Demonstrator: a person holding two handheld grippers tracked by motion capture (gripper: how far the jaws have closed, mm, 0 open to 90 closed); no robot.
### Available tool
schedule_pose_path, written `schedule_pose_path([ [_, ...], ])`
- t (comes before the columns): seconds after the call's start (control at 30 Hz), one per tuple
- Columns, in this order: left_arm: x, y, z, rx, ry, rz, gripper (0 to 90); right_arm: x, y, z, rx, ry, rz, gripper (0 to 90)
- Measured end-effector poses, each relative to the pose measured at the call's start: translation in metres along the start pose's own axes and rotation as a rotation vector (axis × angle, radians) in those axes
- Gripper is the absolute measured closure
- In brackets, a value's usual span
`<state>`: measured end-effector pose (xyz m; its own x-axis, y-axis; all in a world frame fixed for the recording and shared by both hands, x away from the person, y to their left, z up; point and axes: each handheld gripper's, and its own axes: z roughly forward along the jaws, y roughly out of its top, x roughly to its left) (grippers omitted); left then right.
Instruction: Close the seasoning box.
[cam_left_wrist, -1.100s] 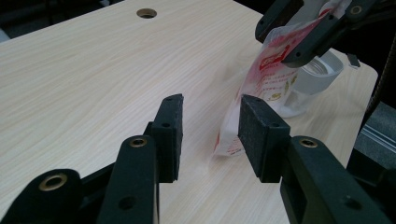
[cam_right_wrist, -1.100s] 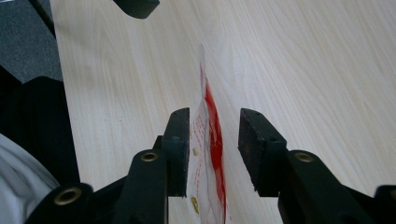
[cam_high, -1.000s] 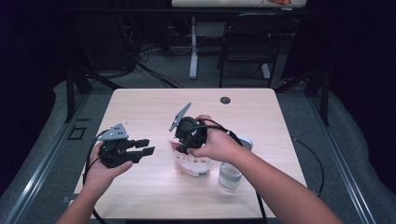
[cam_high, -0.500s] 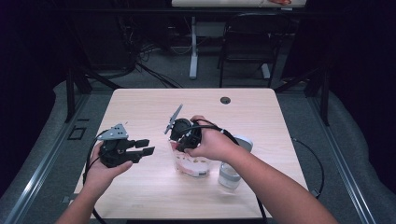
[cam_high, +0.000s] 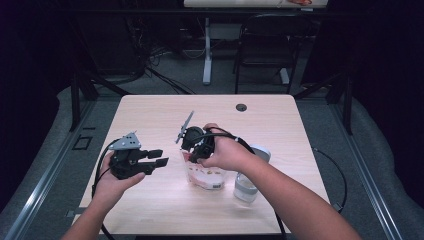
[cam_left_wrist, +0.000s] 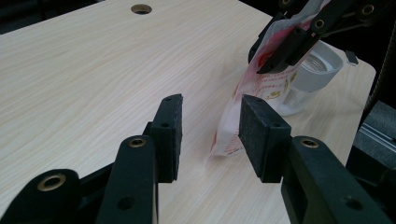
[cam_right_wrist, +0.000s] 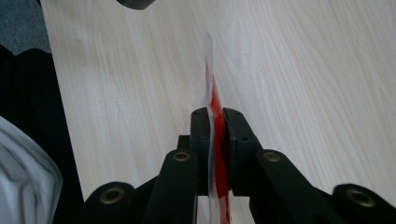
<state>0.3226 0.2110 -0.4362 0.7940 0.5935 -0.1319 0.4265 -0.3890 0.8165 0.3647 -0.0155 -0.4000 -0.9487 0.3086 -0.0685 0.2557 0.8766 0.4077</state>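
Dark room is surrounding a light wood table (cam_high: 150, 115), a black chair (cam_high: 265, 50) sitting beyond its far edge. A clear jar (cam_high: 247, 185) with white lid is standing just right of the red-and-white pouch (cam_high: 205, 175). Right gripper (cam_high: 192, 152) is pinching the pouch's top edge, jaws having just been closing on it. Left gripper (cam_high: 156, 161) is hovering left of the pouch, jaws partly apart, nothing between them.

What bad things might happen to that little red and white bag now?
The right gripper has just closed on only the thin top edge of the red-and-white plastic pouch, so it might slip out or tear. The pouch hangs close to the clear jar and could knock it. The left gripper is open beside it, not helping.
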Motion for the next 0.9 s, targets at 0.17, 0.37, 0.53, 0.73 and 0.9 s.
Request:
schedule_pose_path([
  [0.17, -0.001, 0.001, 0.001, 0.002, -0.002, 0.004, 59.2, -0.002, 0.0, 0.0, 0.005, 0.026, 0.028, 86.7],
  [0.37, 0.0, -0.001, 0.002, 0.01, -0.002, 0.003, 58.0, -0.004, 0.0, -0.001, 0.015, 0.044, 0.025, 89.6],
  [0.53, 0.001, -0.001, 0.003, 0.01, -0.008, 0.0, 56.7, -0.009, -0.004, -0.003, 0.003, 0.057, 0.027, 89.9],
  [0.73, -0.005, -0.003, 0.006, 0.014, -0.019, 0.018, 56.0, -0.007, -0.014, -0.008, -0.038, 0.044, 0.034, 90.0],
  [0.9, -0.008, -0.002, 0.006, 0.014, -0.027, 0.025, 56.0, -0.006, -0.022, -0.017, -0.086, 0.046, 0.044, 90.0],
])
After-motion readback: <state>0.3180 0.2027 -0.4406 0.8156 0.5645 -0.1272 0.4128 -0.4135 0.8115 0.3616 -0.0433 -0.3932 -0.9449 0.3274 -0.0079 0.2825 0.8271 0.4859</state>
